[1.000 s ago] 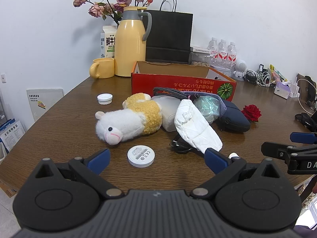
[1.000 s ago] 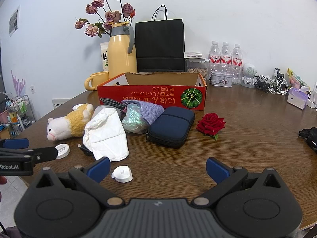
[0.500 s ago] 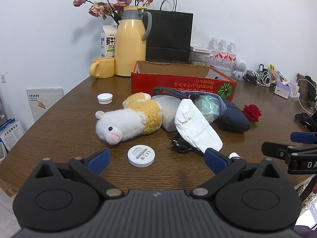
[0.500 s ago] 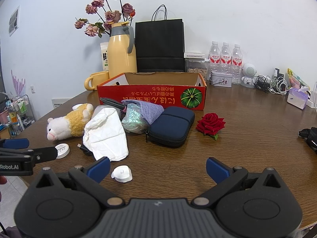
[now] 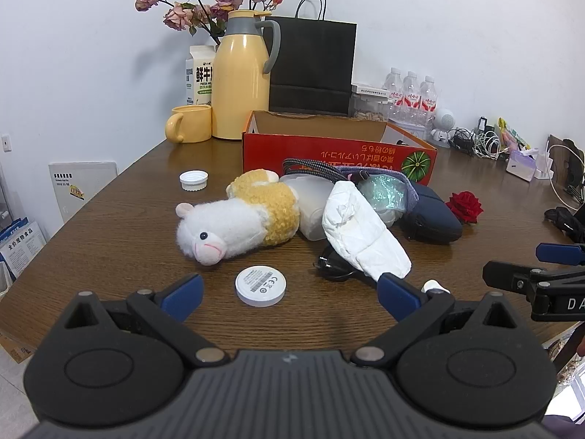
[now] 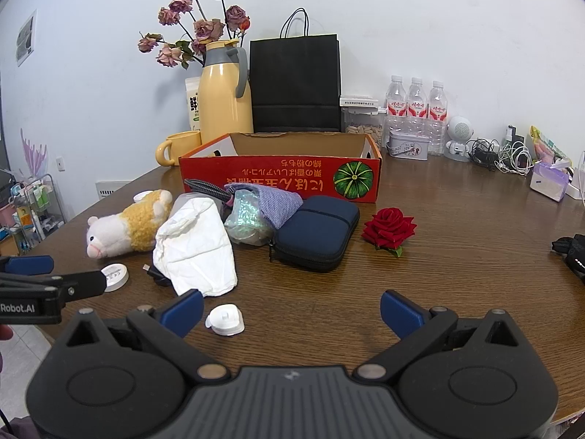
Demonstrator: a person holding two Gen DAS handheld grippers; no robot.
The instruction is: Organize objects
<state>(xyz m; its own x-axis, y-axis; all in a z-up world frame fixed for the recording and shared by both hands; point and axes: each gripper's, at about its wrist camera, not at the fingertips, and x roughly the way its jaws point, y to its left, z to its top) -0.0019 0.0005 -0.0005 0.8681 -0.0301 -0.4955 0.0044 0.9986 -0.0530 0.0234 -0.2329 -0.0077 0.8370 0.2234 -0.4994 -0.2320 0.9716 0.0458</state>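
A pile of loose items lies before an open red cardboard box [image 5: 340, 153] [image 6: 278, 181]: a white and yellow plush animal [image 5: 234, 219] [image 6: 124, 228], a white crumpled bag [image 5: 362, 230] [image 6: 197, 252], a navy zip case [image 6: 316, 234] [image 5: 431, 219], a red rose [image 6: 389, 226] [image 5: 464, 206] and a white round disc [image 5: 260, 286] [image 6: 115, 274]. My left gripper [image 5: 289, 294] is open, low over the near table edge, the disc between its fingers' line. My right gripper [image 6: 290, 311] is open too, with a small white plug [image 6: 225, 323] by its left finger.
Behind the box stand a yellow thermos [image 5: 241, 77], a yellow mug [image 5: 190, 128], a milk carton [image 5: 200, 75], dried flowers, a black paper bag [image 6: 294, 84] and water bottles [image 6: 416, 100]. A white bottle cap [image 5: 193, 180] lies left. Cables and small items crowd the far right.
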